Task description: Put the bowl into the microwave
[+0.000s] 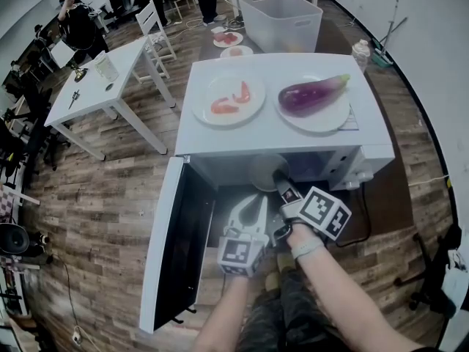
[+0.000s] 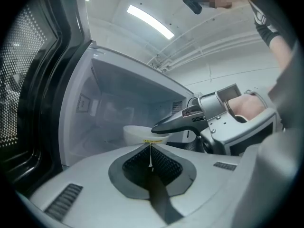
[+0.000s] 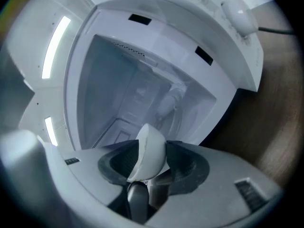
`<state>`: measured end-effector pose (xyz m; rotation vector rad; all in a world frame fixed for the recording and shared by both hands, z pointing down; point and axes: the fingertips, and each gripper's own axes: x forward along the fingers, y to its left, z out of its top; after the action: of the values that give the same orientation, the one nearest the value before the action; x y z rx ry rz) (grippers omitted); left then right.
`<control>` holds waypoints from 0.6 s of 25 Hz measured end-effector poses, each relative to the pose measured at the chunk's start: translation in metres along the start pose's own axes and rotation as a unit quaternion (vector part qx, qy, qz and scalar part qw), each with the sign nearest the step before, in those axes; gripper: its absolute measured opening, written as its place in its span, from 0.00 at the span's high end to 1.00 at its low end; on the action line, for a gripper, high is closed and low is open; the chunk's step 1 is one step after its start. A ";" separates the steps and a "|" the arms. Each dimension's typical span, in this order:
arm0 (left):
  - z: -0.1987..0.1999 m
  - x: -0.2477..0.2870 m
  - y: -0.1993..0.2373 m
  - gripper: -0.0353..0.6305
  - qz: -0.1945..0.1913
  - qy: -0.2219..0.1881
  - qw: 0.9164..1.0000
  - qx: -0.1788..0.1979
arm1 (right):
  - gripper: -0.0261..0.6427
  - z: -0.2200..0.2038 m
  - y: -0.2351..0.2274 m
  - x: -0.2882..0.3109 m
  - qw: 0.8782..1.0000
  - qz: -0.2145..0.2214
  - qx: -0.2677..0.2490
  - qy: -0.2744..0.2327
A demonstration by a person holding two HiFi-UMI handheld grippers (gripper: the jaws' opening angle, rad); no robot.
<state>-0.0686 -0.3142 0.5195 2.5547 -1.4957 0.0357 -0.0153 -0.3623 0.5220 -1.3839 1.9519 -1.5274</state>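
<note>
The white bowl point(image 1: 265, 171) sits inside the open microwave point(image 1: 370, 134), just behind the front sill. My right gripper point(image 1: 279, 177) reaches into the cavity, and the bowl's rim point(image 3: 151, 151) stands between its jaws. The right gripper point(image 3: 149, 161) is open, with a gap showing beside the bowl's wall. My left gripper point(image 1: 258, 200) hovers in front of the opening, shut and holding nothing. In the left gripper view its closed jaws point(image 2: 150, 147) point at the bowl point(image 2: 137, 133), with the right gripper point(image 2: 180, 122) over the bowl's rim.
The microwave door point(image 1: 176, 248) hangs wide open to the left. On top of the microwave are a plate of shrimp point(image 1: 229, 97) and a plate with an eggplant point(image 1: 311, 94). Behind are a white bin point(image 1: 281, 19), a white table point(image 1: 95, 79) and people.
</note>
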 end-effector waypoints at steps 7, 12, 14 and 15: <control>0.003 0.001 0.000 0.93 0.000 0.000 1.000 -0.012 | 0.64 0.003 0.005 -0.004 0.999 0.010 -0.039 -0.001; 0.007 0.003 0.000 0.93 0.002 0.000 1.000 -0.020 | 0.64 0.003 0.006 -0.007 0.998 0.016 -0.061 0.003; 0.006 0.003 -0.001 0.93 0.002 0.000 1.000 -0.020 | 0.64 0.003 0.006 -0.009 0.997 0.021 -0.074 0.006; 0.004 0.003 0.000 0.93 0.002 0.001 1.000 -0.019 | 0.64 0.003 0.006 -0.012 0.996 0.023 -0.086 0.007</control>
<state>-0.0672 -0.3179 0.5159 2.5207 -1.4872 0.0118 -0.0106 -0.3548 0.5119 -1.3871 2.1522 -1.3790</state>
